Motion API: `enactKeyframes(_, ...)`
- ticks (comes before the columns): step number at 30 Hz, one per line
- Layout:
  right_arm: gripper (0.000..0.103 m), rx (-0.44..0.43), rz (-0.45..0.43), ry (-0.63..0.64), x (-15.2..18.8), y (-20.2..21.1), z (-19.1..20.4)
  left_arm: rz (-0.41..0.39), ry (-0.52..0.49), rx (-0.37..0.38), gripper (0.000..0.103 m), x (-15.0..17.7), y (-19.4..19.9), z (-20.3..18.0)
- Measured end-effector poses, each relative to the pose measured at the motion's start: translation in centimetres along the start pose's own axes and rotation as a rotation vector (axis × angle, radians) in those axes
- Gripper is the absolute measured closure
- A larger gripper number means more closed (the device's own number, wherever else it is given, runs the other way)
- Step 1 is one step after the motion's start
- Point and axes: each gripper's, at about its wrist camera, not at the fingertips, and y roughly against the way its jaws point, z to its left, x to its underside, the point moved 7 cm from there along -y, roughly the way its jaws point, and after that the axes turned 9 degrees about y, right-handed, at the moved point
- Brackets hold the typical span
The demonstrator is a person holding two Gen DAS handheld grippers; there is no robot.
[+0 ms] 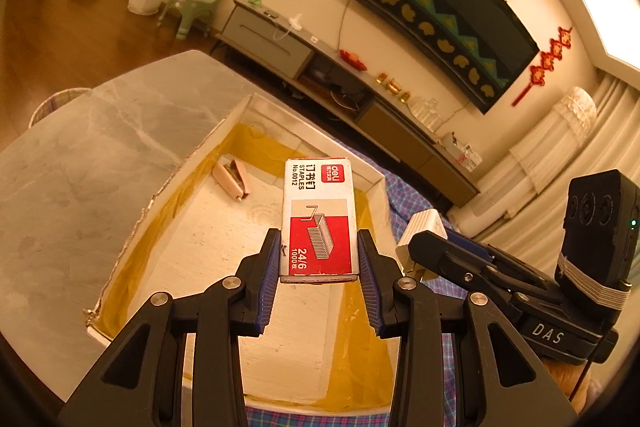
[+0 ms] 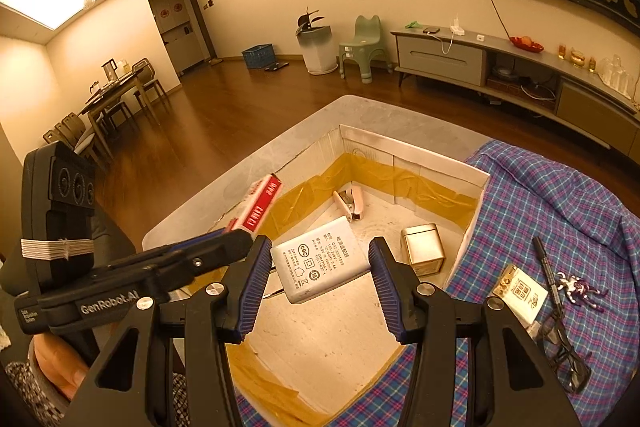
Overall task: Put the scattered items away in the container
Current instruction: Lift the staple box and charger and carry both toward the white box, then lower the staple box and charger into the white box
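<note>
My left gripper [image 1: 319,259] is shut on a red and white staples box [image 1: 318,219], held above the container [image 1: 200,155], a white cardboard box lined with yellow tape. My right gripper [image 2: 318,267] is shut on a white power adapter [image 2: 316,263], also over the container [image 2: 476,179]. Inside lie a pink stapler [image 2: 350,203] and a gold tin [image 2: 424,251]. The two grippers hang side by side: the right gripper [image 1: 418,251] shows with the adapter [image 1: 422,227] in the left wrist view. In the right wrist view the left gripper [image 2: 240,239] carries the staples box [image 2: 262,201].
A blue plaid cloth [image 2: 540,195] right of the container bears a black marker [image 2: 546,267], a small toy figure [image 2: 580,289], a cream packet [image 2: 520,291] and black glasses [image 2: 564,351]. The marble table [image 1: 100,147] stretches to the left. A hand [image 2: 56,363] holds the left gripper.
</note>
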Motion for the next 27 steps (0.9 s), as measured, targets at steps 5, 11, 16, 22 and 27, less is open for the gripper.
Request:
enactKeyframes(5,0.051,-0.016,0.026,-0.019,-0.2,-1.4,-1.0,0.018,0.014,-0.024,0.065,-0.1,-0.7,0.7)
enactKeyframes(11,0.051,-0.03,0.063,-0.032,-0.4,-3.0,-2.1,0.051,0.026,-0.063,0.065,0.0,-1.8,1.6)
enactKeyframes(16,0.051,-0.038,0.09,-0.038,-0.6,-4.4,-2.8,0.076,0.021,-0.095,0.065,0.1,-2.9,2.2)
enactKeyframes(22,0.051,-0.048,0.147,-0.047,-0.7,-6.6,-3.9,0.097,0.008,-0.123,0.065,0.1,-3.8,2.6)
enactKeyframes(27,0.051,-0.046,0.202,-0.04,-1.1,-8.7,-4.7,0.104,0.006,-0.136,0.065,-0.1,-4.3,2.7)
